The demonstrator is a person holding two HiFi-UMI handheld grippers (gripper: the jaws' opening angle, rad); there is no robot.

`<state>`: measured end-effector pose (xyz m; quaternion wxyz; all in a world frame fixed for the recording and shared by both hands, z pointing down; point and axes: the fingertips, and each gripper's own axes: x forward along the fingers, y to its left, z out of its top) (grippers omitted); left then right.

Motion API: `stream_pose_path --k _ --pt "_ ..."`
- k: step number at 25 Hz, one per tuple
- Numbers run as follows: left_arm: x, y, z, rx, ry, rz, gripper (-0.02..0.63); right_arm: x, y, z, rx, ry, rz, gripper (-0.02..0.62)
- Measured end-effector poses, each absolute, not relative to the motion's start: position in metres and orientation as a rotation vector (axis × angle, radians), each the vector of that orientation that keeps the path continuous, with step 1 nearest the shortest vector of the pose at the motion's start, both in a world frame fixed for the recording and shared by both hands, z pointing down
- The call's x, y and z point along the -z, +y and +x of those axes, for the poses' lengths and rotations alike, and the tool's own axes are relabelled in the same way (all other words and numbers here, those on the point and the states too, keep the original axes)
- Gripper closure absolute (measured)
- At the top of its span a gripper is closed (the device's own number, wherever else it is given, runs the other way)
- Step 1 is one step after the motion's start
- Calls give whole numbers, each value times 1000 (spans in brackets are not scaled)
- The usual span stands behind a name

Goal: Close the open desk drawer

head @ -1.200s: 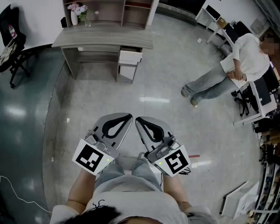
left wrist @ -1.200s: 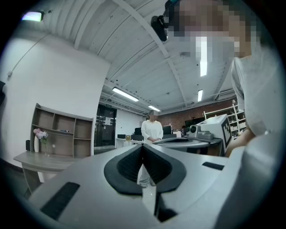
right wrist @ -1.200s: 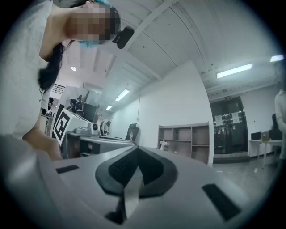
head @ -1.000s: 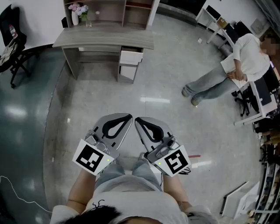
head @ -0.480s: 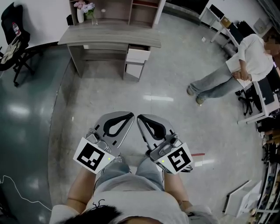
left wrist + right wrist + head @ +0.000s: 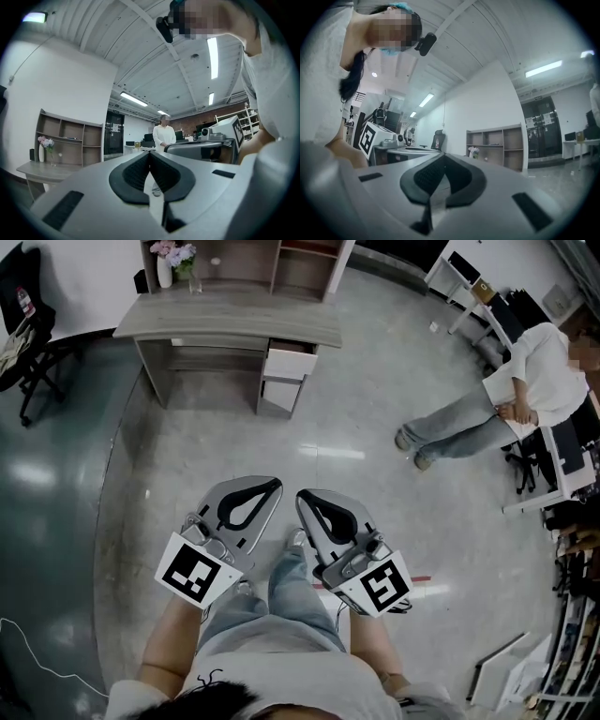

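Hovering empty, left claw [image 6: 274, 486] and right claw [image 6: 302, 495] are closed; interior of distant drawer [image 6: 288, 363] unclear.

The floor [image 6: 356, 418] is grey and shiny, darker on the left. A grey table [image 6: 225, 324] stands in front of a wooden shelf [image 6: 246, 263] by the white wall [image 6: 65, 89]. A black chair [image 6: 39, 362] is near it. Long lights [image 6: 213, 50] glow on the white ceiling [image 6: 140, 37].
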<state>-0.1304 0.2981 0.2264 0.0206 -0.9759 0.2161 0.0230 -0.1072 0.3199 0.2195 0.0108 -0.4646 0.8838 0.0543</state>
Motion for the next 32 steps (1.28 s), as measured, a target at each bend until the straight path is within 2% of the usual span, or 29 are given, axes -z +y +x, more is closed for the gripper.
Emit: stream_pose_path --k 12,19,32 --pt "-209 188 -50 -193 848 -2976 597 -205 208 -15 -176 2786 -1321 586" --pt "-206 145 3 -145 925 -2954 597 -201 161 41 -177 2812 -1260 586" --pt "-217 107 48 -25 932 -2922 597 -219 123 75 -116 2812 -1213 586"
